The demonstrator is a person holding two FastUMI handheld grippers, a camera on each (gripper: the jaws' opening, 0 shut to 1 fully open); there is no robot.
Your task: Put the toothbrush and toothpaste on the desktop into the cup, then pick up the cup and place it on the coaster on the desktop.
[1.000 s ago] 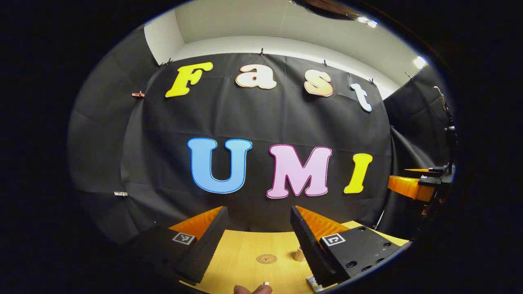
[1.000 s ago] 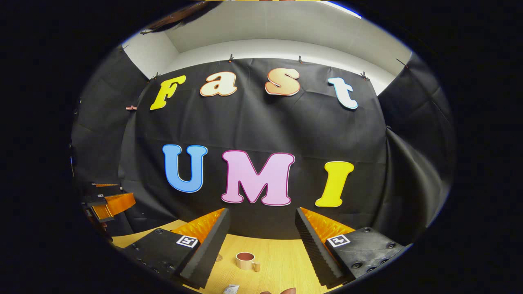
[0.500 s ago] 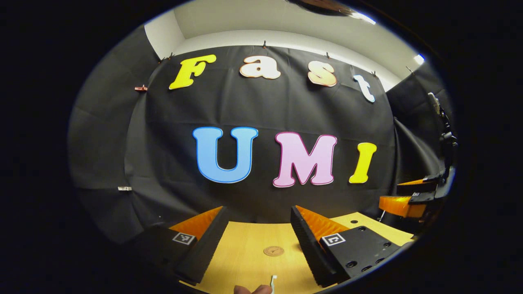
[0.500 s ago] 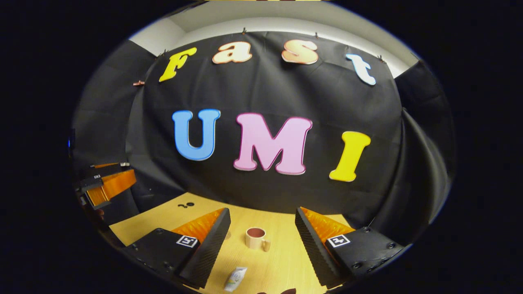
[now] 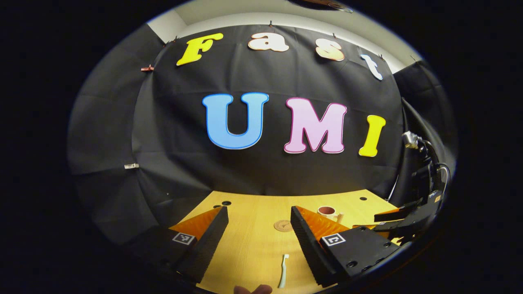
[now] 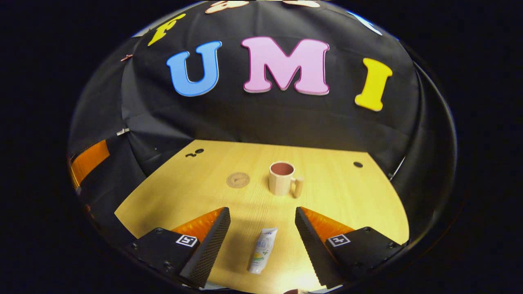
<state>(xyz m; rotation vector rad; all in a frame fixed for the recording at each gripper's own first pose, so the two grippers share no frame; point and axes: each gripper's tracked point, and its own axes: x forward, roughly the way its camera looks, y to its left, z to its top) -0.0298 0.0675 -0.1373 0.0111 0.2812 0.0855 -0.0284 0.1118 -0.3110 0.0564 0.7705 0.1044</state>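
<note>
A white toothpaste tube (image 6: 262,250) lies on the wooden desktop (image 6: 335,196), between the fingers of my open right gripper (image 6: 262,216) and below them. Farther off stands a beige cup (image 6: 282,183) with a reddish inside, its handle to the right. A round brown coaster (image 6: 238,180) lies left of it. In the left gripper view a white toothbrush (image 5: 282,270) lies on the desktop (image 5: 249,245) between the fingers of my open left gripper (image 5: 258,214). Beyond them I see the coaster (image 5: 282,225) and the cup (image 5: 328,211). The right gripper (image 5: 402,216) shows at the right edge.
Small dark holes mark the desktop: a pair at the far left (image 6: 195,152) and one at the far right (image 6: 358,164). The black booth cloth closes in the table at the back and sides. An orange finger of the left gripper (image 6: 88,161) shows at the left edge.
Both views have tipped downward, showing far more desktop. The toothbrush and toothpaste now lie in full between the fingers, and the cup and coaster stand higher in view. Both grippers stay open.
</note>
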